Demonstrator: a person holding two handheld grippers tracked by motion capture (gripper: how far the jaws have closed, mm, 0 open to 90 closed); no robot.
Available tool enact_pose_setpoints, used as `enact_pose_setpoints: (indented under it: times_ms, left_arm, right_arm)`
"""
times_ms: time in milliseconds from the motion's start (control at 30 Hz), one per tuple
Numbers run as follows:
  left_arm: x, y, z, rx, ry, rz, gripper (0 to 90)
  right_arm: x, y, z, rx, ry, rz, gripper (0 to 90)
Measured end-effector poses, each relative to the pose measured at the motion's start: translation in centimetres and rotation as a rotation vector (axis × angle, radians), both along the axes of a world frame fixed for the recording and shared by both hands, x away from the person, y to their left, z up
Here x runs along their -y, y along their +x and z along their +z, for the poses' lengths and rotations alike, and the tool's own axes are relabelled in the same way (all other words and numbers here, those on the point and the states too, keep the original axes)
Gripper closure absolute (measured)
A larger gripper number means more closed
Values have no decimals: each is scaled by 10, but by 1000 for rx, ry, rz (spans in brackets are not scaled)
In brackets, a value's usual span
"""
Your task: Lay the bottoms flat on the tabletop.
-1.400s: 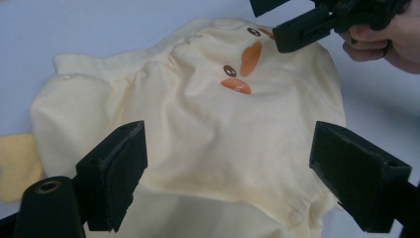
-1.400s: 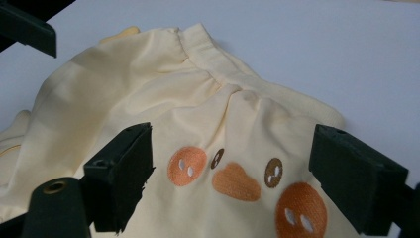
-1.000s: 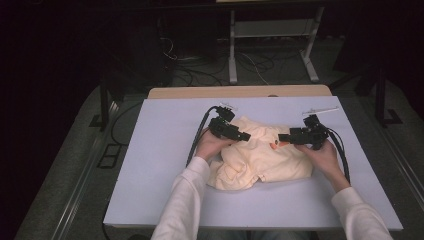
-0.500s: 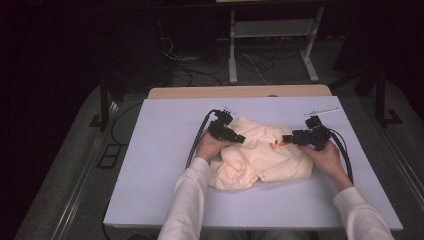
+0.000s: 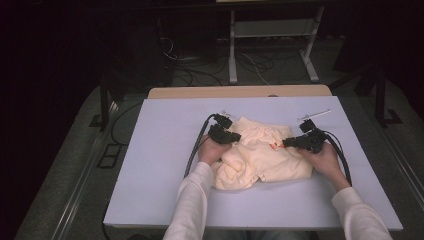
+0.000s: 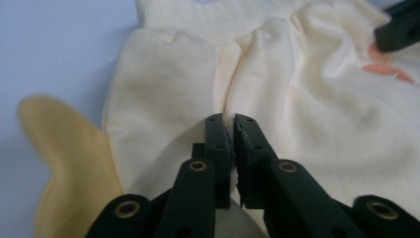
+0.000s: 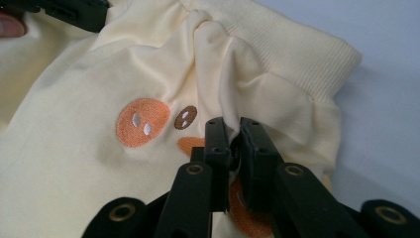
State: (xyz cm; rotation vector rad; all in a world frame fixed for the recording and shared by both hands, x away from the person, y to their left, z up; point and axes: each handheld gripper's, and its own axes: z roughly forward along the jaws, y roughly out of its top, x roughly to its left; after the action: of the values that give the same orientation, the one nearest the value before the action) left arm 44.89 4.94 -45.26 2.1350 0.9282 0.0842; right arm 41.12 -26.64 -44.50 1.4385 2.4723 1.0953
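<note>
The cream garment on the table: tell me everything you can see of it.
The cream garment is a soft, pale yellow knit piece lying crumpled in a heap on the white table, near its middle. It has a ribbed band along one edge and orange and brown embroidered shapes on its front. The left gripper and the right gripper have just closed, each pinching a fold of fabric between its fingers. Gathers run from both pinches.

The pale yellow sweatshirt [image 7: 99, 163] is soft matt knit cloth, its hem [image 7: 297, 44] ribbed, with stitched orange patches [image 7: 142, 122]. The left tongs [image 6: 228, 129] and right tongs [image 7: 231, 130] look like matt black plastic with brassy metal rivets. The surface [image 5: 165, 165] is smooth, matt lavender.
</note>
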Motion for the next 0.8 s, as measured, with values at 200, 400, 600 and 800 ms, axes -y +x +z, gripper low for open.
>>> enact_pose_setpoints:
  times_ms: [200,400,600,800]
  left_arm:
    - [-1,1,2,-6,-1,1,877]
    - [-6,1,10,27,-44,36,880]
    - [-18,4,23,58,-45,72,880]
    - [-29,6,42,93,-51,96,880]
  right_arm:
    - [4,-2,7,28,44,-13,852]
    - [5,-2,19,67,75,-25,856]
    - [-1,10,31,109,83,-31,857]
    - [-10,27,41,131,65,-30,857]
